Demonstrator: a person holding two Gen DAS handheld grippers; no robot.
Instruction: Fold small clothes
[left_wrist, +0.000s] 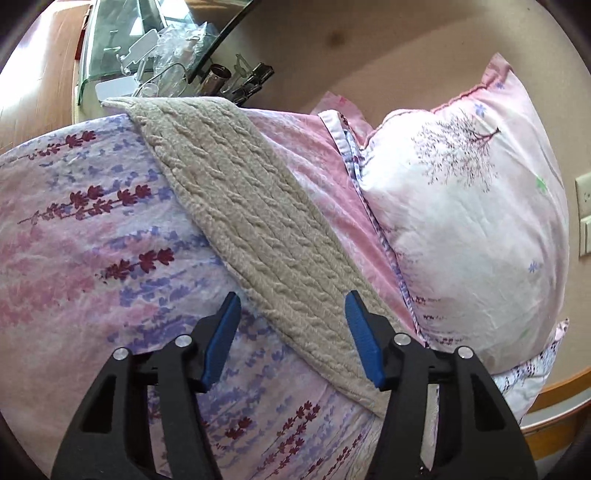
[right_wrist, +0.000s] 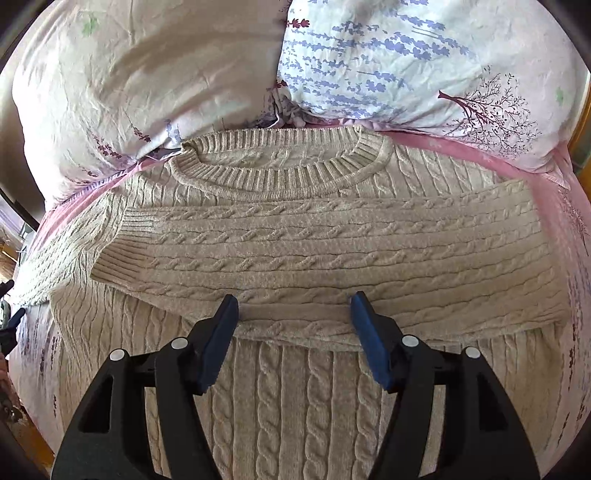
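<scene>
A beige cable-knit sweater (right_wrist: 295, 398) lies flat on the bed, collar (right_wrist: 284, 166) toward the pillows. One sleeve (right_wrist: 332, 254) is folded across the chest, its cuff at the left. The other sleeve (left_wrist: 243, 218) lies stretched out over the bedsheet in the left wrist view. My right gripper (right_wrist: 293, 314) is open and empty, just above the lower edge of the folded sleeve. My left gripper (left_wrist: 291, 314) is open and empty, hovering over the near part of the stretched sleeve.
The bed has a floral pink and lavender sheet (left_wrist: 81, 258). Two pillows (right_wrist: 147, 81) (right_wrist: 424, 62) lie against the sweater's collar; one pillow (left_wrist: 472, 229) sits right of the stretched sleeve. A cluttered glass-topped nightstand (left_wrist: 147, 55) stands beyond the bed.
</scene>
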